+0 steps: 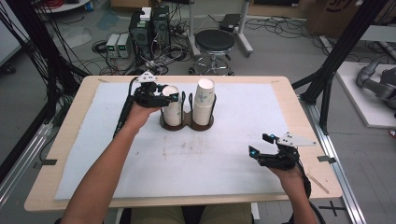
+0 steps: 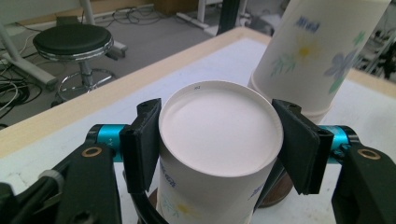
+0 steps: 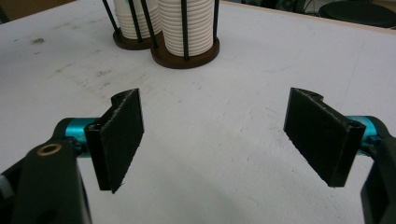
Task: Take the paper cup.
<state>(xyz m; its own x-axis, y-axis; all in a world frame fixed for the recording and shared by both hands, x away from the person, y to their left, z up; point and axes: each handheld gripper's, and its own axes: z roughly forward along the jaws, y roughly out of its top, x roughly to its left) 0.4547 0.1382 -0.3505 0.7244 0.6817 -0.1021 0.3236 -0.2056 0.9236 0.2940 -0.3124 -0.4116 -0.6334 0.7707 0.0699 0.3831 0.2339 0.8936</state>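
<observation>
Cup stacks (image 1: 172, 106) (image 1: 204, 100): two; holder (image 1: 187, 122): one.

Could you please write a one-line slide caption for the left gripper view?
Left hand-held gripper straddling the upturned base of an inverted paper cup, a taller cup stack beside it.

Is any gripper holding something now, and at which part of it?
The left gripper has its jaws around the top of the upside-down white paper cup, just below its base. The right gripper is open, holding nothing.
</observation>
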